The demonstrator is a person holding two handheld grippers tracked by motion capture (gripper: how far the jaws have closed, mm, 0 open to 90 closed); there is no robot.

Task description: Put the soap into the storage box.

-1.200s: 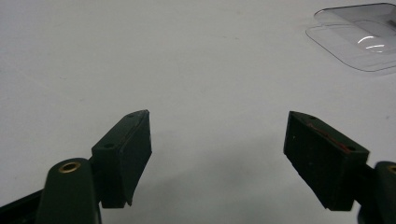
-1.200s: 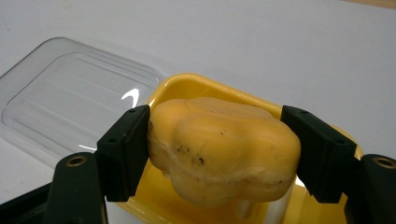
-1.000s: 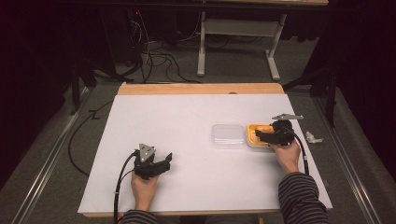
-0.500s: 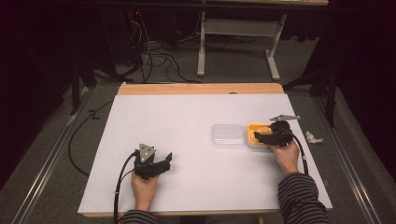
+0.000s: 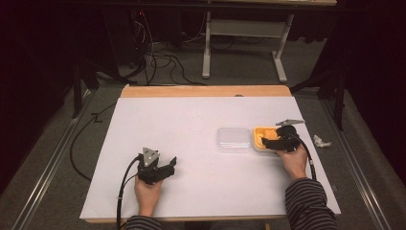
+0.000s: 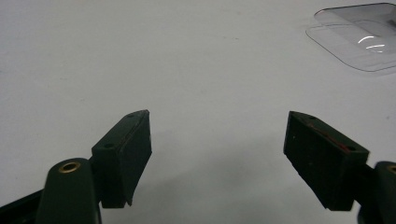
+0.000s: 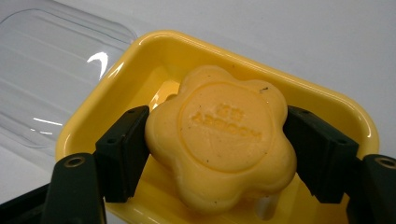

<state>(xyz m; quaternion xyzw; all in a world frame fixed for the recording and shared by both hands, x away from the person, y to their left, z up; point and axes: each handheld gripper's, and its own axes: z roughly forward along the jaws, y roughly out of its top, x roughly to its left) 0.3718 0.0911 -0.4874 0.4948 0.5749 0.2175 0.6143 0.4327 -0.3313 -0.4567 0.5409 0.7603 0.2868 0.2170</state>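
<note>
One flower-shaped soap (image 7: 222,140) between right hand-held gripper (image 7: 217,149) jaws, over yellow dish (image 7: 327,105).

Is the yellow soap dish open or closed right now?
Open. The yellow soap dish has no cover; its clear lid lies beside it on the table, and the flower-shaped soap shows inside, between the right gripper's jaws.

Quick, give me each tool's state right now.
Left tool: open, holding nothing, over the bare white table.
Right tool: closed on the yellow flower-shaped soap, in the yellow dish.
</note>
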